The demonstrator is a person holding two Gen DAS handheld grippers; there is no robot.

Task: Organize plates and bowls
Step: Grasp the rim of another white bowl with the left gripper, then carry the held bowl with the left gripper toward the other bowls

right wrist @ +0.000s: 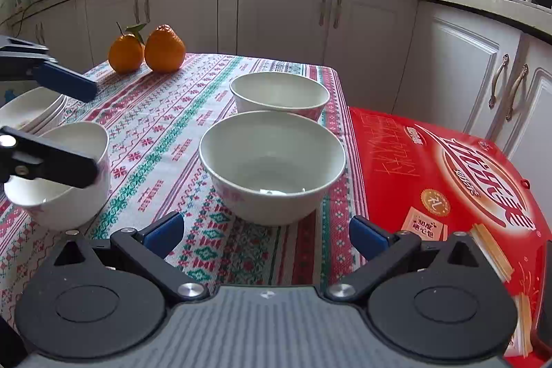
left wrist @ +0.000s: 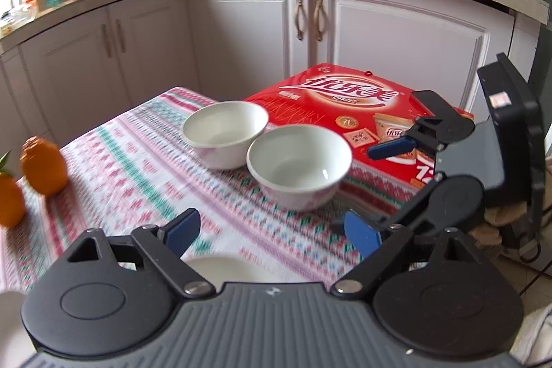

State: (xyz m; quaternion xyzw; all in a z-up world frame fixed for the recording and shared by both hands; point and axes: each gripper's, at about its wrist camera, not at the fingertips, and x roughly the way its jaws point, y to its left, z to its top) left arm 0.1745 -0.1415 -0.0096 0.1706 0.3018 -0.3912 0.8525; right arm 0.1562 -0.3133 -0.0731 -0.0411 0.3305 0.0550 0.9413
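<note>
A table covered with a woven cloth patterned in red, green and white bands (right wrist: 165, 140) fills both wrist views, with pale kitchen cabinets (right wrist: 283, 16) behind it. A large flat red cardboard box with printed lettering (right wrist: 448, 168) lies at the table's right edge, just beside the bowls. Two empty white ceramic bowls sit near that edge: the nearer bowl (right wrist: 272, 161) and the farther bowl (right wrist: 279, 93), almost touching. A third white bowl (right wrist: 69, 195) sits to the left, next to a stack of white plates (right wrist: 31, 109). Two oranges (right wrist: 148, 50) rest together at the far corner. The right gripper (right wrist: 265, 235) stands wide open and empty, facing the nearer bowl. The left gripper (left wrist: 272, 233) is also spread wide, holding nothing; in the right wrist view one finger crosses in front of the third bowl.
</note>
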